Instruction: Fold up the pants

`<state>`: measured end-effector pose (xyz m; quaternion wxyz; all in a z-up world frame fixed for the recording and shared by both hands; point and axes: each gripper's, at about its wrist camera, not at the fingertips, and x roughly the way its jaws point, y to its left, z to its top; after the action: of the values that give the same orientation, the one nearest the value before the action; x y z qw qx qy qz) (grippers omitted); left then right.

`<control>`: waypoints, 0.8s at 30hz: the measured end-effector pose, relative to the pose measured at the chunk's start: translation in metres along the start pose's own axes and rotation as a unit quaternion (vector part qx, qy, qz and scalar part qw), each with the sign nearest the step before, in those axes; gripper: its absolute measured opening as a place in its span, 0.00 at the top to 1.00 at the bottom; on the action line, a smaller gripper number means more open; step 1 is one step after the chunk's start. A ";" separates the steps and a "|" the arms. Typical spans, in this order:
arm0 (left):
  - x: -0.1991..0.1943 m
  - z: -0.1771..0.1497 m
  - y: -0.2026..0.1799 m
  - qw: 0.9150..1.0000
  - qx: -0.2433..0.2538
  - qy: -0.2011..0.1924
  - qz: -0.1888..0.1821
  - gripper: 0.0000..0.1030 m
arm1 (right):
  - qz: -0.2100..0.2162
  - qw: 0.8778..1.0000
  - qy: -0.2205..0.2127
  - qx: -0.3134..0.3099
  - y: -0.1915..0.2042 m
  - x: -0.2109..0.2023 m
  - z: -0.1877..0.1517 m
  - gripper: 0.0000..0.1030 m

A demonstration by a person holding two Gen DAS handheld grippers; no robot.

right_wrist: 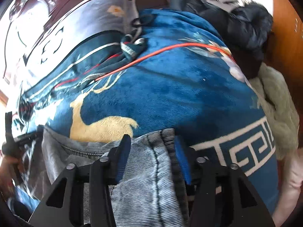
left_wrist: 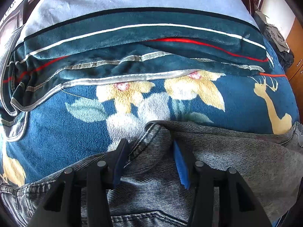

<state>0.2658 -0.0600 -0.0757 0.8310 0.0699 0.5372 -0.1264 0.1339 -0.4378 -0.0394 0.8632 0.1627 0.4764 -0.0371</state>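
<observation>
Grey-blue denim pants [left_wrist: 217,147] lie on a blue fleece blanket [left_wrist: 56,132] printed with flowers and a deer. My left gripper [left_wrist: 149,143] points down over a raised fold of the denim. Its blue-padded fingers [left_wrist: 180,162] stand apart, with the fold loose between them. In the right wrist view a paler, seamed strip of the pants [right_wrist: 144,179] runs up between the fingers of my right gripper [right_wrist: 152,138]. That gripper is open too, at the cloth's far edge on the blanket [right_wrist: 170,94].
A folded dark-teal striped blanket [left_wrist: 132,43] lies beyond the pants. Dark clothes [right_wrist: 246,28] and a pale green fleece [right_wrist: 280,113] are piled at the bed's right edge, beside a wooden cabinet [left_wrist: 297,66]. A hand [right_wrist: 7,162] shows at the left rim.
</observation>
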 end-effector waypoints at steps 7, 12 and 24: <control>-0.002 0.001 0.003 1.000 -0.001 -0.003 0.000 0.51 | -0.054 0.995 0.011 -0.086 0.026 0.014 -0.004 0.64; -0.006 0.000 0.001 1.000 -0.002 -0.003 -0.001 0.51 | -0.080 0.992 0.011 -0.100 0.028 0.011 -0.008 0.86; 0.001 0.001 0.002 1.000 -0.004 -0.007 0.002 0.43 | -0.144 0.986 -0.041 -0.079 0.014 0.013 0.002 0.89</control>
<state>0.2672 -0.0587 -0.0760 0.8354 0.0668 0.5316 -0.1229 0.1459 -0.4246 -0.0457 0.8779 0.0221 0.4603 -0.1302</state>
